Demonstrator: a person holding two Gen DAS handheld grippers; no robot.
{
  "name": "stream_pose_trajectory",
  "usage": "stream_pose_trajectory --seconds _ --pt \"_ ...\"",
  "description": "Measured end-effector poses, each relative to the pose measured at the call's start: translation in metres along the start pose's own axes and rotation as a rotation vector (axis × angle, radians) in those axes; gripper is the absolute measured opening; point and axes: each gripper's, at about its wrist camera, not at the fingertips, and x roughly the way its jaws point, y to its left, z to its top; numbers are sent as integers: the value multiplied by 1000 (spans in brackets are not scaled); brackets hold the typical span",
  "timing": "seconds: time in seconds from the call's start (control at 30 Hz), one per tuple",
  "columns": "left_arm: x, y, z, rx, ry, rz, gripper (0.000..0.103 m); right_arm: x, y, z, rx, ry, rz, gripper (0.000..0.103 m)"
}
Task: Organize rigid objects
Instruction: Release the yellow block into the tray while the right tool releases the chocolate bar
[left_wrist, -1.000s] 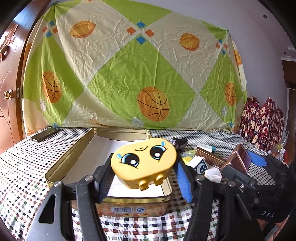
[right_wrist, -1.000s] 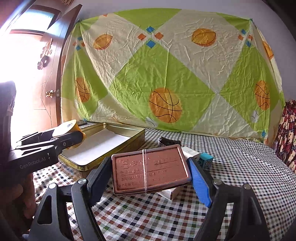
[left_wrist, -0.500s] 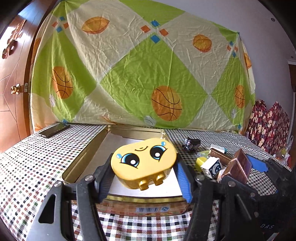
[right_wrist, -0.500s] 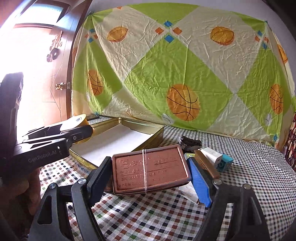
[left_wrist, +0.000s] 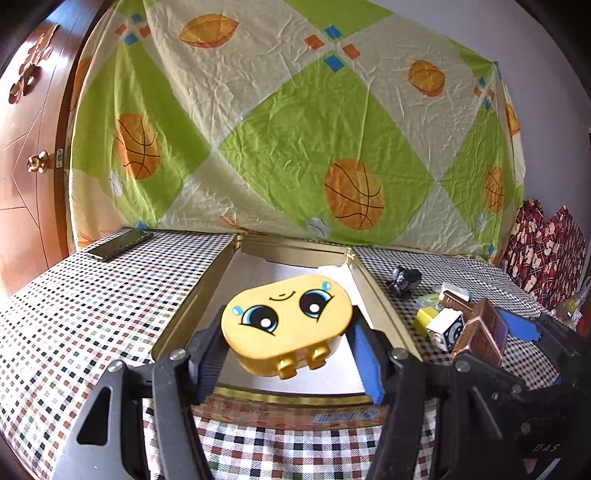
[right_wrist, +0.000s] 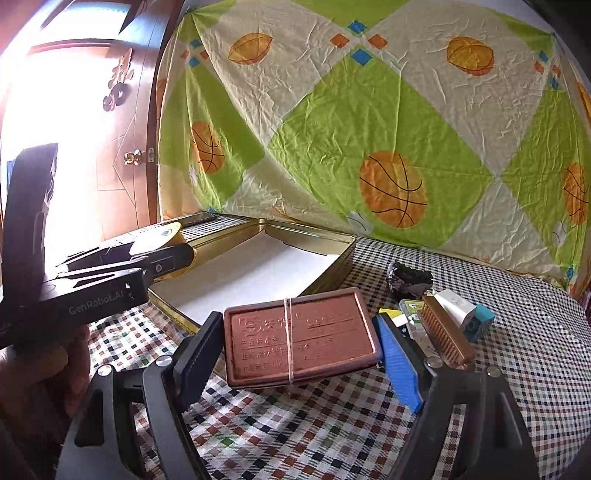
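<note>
Left gripper (left_wrist: 286, 354) clamps yellow cartoon-face case (left_wrist: 286, 321), held above open gold tin (left_wrist: 192, 302), likely for dropping in. Right gripper (right_wrist: 295, 352) clamps brown banded case (right_wrist: 301, 336) flat over checked tablecloth (right_wrist: 517, 350), beside the tin, probably next.

Tin (left_wrist: 373, 291): near wall partly hidden behind the yellow box (left_wrist: 286, 325) and gripper fingers, lower centre.
Tin label (left_wrist: 332, 417): print too small to read.
Brown case (right_wrist: 301, 336): embossed text illegible.
Hand (right_wrist: 40, 373): cut off at left edge.
Small items (right_wrist: 413, 314): partly hidden behind the comb (right_wrist: 447, 334), right of centre.
</note>
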Motion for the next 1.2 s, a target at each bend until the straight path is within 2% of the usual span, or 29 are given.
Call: stream_pose_trajectory --seconds 0.17,0.3,0.57,0.9,1.2 --pt "16 9 10 -2 81 -16 61 14 -6 25 12 25 44 82" --pt "28 12 22 21 109 -20 61 37 -3 45 -22 51 46 82" --pt "62 22 47 78 157 38 61 99 -4 71 -20 120 53 82" --pt "100 26 58 141 242 91 61 155 -5 74 4 207 60 82" --pt "110 36 59 135 255 117 61 168 -2 74 39 216 54 82"
